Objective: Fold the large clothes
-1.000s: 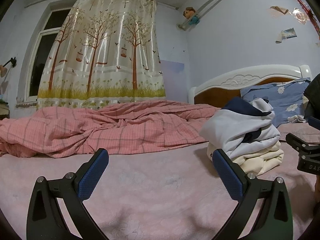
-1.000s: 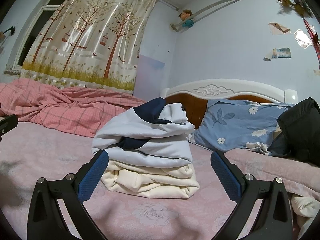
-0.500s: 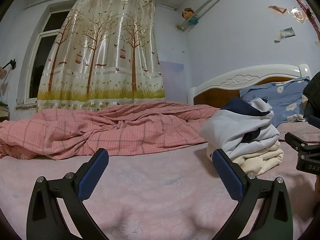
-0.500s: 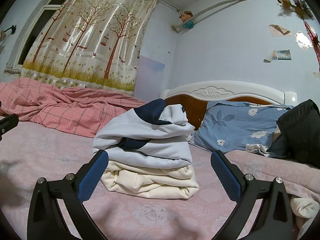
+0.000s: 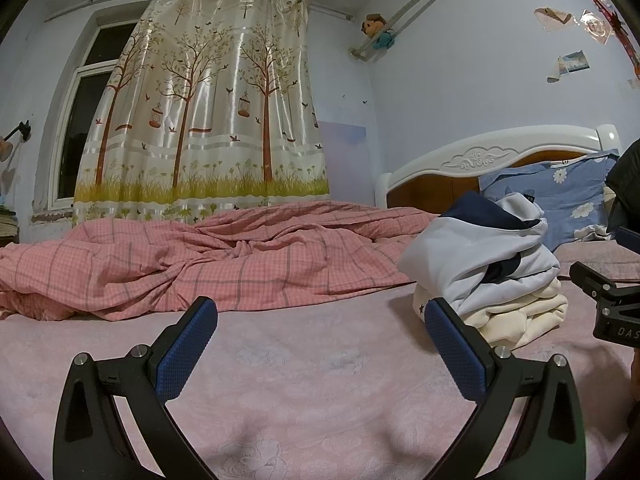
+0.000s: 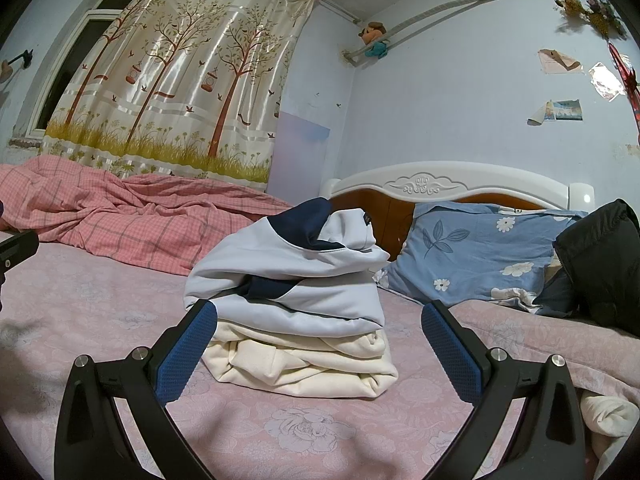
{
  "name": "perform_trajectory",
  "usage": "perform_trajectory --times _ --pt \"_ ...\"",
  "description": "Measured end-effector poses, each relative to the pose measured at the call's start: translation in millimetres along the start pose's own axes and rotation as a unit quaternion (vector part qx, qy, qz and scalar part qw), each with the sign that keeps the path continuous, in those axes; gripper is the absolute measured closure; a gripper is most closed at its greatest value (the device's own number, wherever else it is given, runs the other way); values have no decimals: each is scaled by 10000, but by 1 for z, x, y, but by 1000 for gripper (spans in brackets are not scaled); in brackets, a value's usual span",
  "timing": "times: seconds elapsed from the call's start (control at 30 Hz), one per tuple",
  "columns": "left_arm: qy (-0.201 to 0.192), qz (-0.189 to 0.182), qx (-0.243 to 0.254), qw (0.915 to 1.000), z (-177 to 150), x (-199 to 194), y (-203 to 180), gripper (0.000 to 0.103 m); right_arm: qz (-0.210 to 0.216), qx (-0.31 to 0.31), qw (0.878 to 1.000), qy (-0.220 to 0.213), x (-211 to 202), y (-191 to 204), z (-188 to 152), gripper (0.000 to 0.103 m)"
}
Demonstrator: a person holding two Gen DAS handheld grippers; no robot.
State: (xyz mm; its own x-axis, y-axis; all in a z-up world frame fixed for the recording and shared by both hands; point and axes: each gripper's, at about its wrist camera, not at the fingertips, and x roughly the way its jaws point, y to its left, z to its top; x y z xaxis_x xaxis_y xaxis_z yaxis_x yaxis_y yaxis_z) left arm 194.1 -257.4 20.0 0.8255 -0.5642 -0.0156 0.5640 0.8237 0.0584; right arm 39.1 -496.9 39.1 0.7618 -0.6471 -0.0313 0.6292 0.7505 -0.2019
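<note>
A folded stack lies on the pink bed sheet [image 6: 304,432]: a white and navy garment [image 6: 304,288] on top of a cream garment [image 6: 304,364]. It also shows in the left wrist view [image 5: 488,260], at the right. My right gripper [image 6: 319,344] is open and empty, just in front of the stack. My left gripper [image 5: 320,344] is open and empty over bare sheet, left of the stack. The right gripper's body [image 5: 608,304] shows at the left view's right edge.
A crumpled pink checked quilt [image 5: 208,256] lies along the far side of the bed. A blue floral pillow [image 6: 480,252] leans on the white headboard [image 6: 452,180]. A black garment [image 6: 604,264] sits at the right. A cream cloth [image 6: 608,420] lies at the lower right.
Both views have tilted up a little, so both grippers have lifted slightly. The stack has not moved and both grippers stay open.
</note>
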Motion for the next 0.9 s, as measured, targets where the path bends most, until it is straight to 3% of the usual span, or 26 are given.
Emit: perform_trajectory --times 0.9 --pt "90 -121 114 9998 -2 0 -2 0 17 52 10000 -35 2 -2 0 0"
